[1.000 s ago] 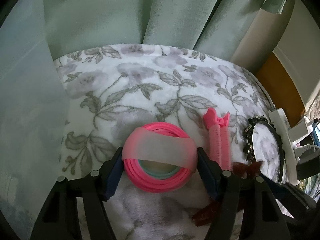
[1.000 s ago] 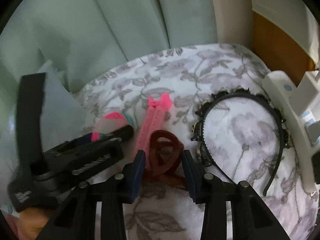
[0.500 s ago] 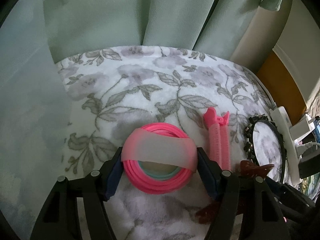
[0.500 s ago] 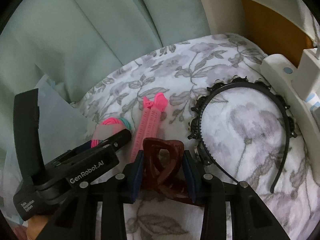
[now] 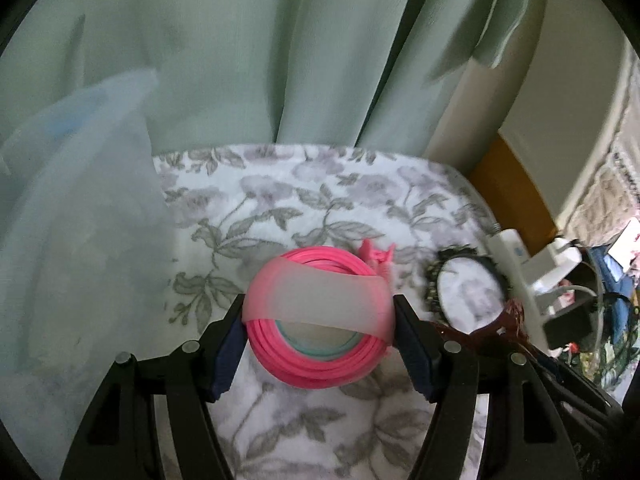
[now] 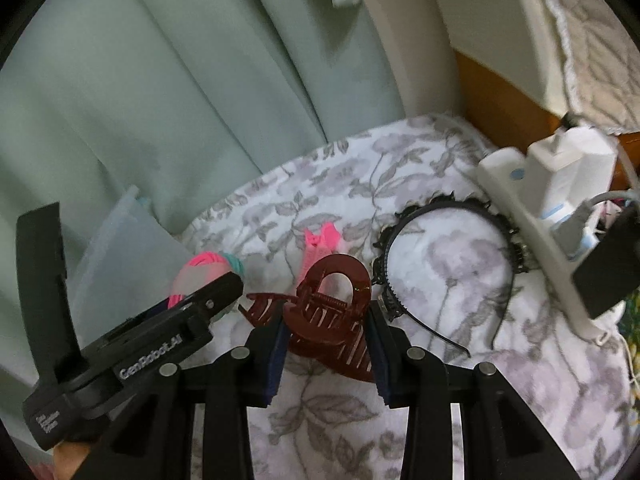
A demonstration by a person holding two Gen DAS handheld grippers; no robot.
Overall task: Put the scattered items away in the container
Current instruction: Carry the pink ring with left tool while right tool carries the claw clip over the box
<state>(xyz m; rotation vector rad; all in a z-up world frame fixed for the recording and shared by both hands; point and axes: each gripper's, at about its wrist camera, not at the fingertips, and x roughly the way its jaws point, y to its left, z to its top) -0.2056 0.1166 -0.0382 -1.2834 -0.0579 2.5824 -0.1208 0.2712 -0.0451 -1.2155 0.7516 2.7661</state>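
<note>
I'm holding a load in each gripper; my left gripper (image 5: 318, 330) is clamped on the pink bands (image 5: 316, 354), its pads pressing the coil's two sides, and my right gripper (image 6: 327, 338) is clamped on the brown claw clip (image 6: 330, 312), teeth pointing down and toward me; both loads are hanging clear of the floral cloth (image 5: 280, 200), not resting on it; the thing I'm watching is the box (image 5: 76, 240), the pale translucent wall standing to the left of the bands, just beside my left gripper; from the right wrist view the same box (image 6: 120, 256) is sitting beyond my left gripper (image 6: 208, 298), so the left hand is the nearer one and I'm judging it should be going in first, sideways to the left over the rim; I can't see the rim's top edge clearly; the pink clip (image 6: 320, 244) and black headband (image 6: 448, 248) are lying on the cloth to the right, well away from the box
</note>
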